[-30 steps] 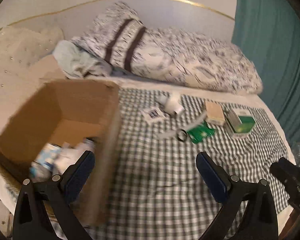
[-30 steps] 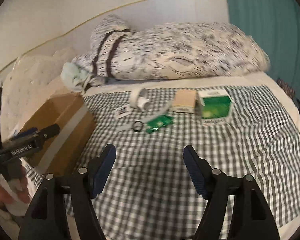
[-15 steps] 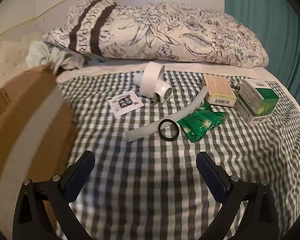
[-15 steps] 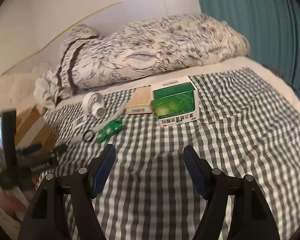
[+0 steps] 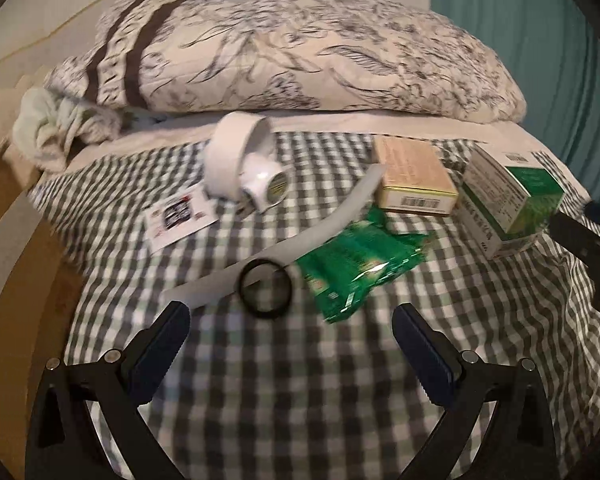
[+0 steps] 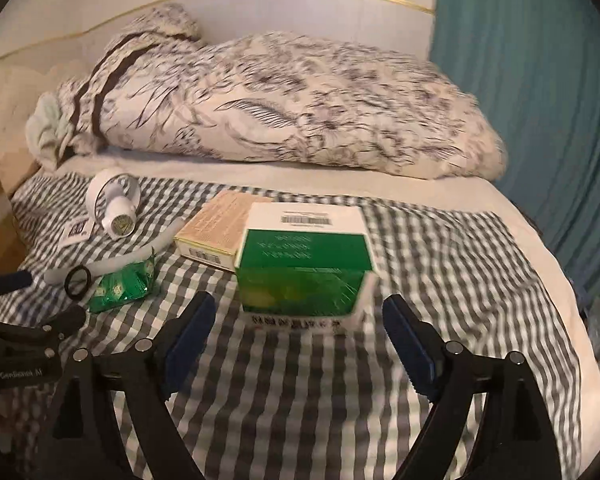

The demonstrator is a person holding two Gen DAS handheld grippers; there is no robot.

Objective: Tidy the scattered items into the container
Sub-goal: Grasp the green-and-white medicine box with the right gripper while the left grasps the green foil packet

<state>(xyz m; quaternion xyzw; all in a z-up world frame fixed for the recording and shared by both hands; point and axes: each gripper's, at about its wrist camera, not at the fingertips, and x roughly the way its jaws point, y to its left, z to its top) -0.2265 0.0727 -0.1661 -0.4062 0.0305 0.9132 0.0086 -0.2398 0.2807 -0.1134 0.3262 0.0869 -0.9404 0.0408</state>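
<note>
- Here we hold the left claw (image 5: 290,328) spread wide and empty above the checked bedspread (image 5: 284,392), low over the bed's near side.
- Just ahead of it lies a black ring (image 5: 265,289), resting on one end of a pale curved strip (image 5: 300,240) and touching a crumpled green sachet (image 5: 360,260).
- Farther toward the pillow (image 5: 300,52) we see a white roll-shaped object (image 5: 242,164), with a small printed card (image 5: 180,216) beside it toward the bed's left edge.
- A tan box (image 5: 414,176) sits next to a green-and-white box (image 5: 508,196) toward the right edge; the two are close, and we cannot tell whether they touch.
- Our right claw (image 6: 296,334) is likewise spread and grips nothing; the green-and-white box (image 6: 304,268) stands just beyond its fingertips, centred between them.
- At the bed's left edge a strip of brown cardboard (image 5: 16,264) shows, blurred; we take it for the container's wall, and its inside is out of view.
- A teal curtain (image 6: 532,80) hangs past the right edge, and a pale green cloth (image 5: 48,132) lies bunched at the pillow's left end.
</note>
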